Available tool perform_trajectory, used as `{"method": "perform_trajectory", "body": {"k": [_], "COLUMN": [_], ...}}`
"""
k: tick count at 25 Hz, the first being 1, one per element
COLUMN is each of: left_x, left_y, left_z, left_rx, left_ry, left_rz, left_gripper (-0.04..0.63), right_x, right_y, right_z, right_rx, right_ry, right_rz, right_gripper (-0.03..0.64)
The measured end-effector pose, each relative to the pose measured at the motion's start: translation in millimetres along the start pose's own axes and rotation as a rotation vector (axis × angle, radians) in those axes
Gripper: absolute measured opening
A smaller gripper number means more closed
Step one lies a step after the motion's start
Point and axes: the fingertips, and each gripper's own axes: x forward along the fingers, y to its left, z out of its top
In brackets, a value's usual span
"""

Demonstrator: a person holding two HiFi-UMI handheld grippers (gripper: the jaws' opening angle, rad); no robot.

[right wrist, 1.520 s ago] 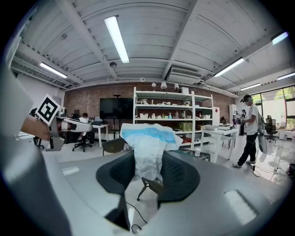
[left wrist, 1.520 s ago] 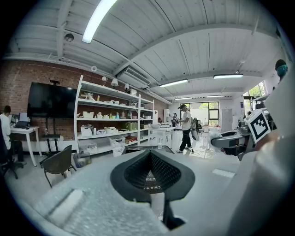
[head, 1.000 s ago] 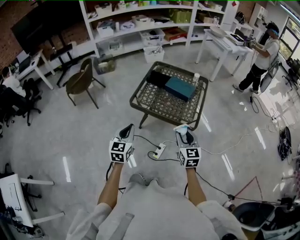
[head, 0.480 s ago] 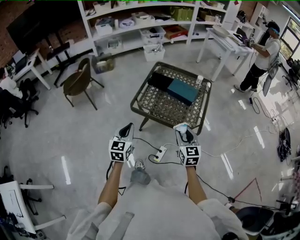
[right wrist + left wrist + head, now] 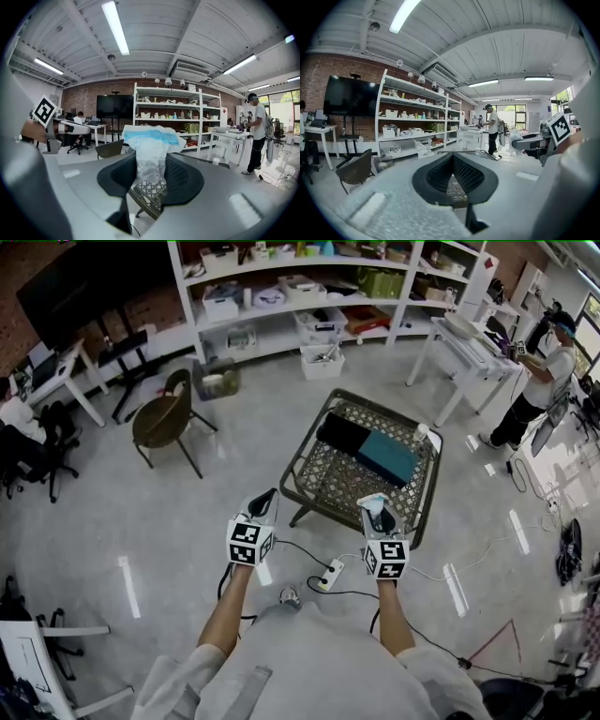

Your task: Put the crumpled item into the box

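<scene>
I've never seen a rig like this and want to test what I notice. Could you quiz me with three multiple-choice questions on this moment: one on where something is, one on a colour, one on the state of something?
1. Where does the teal box lie?
A. on the low wicker table
B. on a white shelf
C. on the floor

2. What colours is the crumpled item?
A. red and black
B. white and light blue
C. all green

3. How is the left gripper?
A. clamped on a bottle
B. clamped on a cable
C. jaws apart, nothing between them

Answers:
1 A: the head view shows it on the table's mesh beside a black box.
2 B: the right gripper view shows white material with a blue band pinched between its jaws.
3 C: its own view shows only the table through the gap.
</scene>
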Motion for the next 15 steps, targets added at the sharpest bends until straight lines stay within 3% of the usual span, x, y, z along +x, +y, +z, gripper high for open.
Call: {"method": "perform_trajectory", "body": {"k": [8,15], "left_x": [27.4,45.8], "left_y": [57.8,75.3], "left_z": [-2.0,2.4], "left_rx": [-0.009,-0.008], "left_ry": [0.013,0.012], "left_rz": [-0.008,-0.029], "left_gripper": [0.003,0.003], "right_x": [55.4,76.9], "right_y": [19.0,12.9], "right_z": [3.9,11.9], "right_rx": [-0.003,-0.009], "right_ry": [0.016,0.019], "right_rz": [-0.007,-0.033], "right_gripper": [0.15,0.15]}}
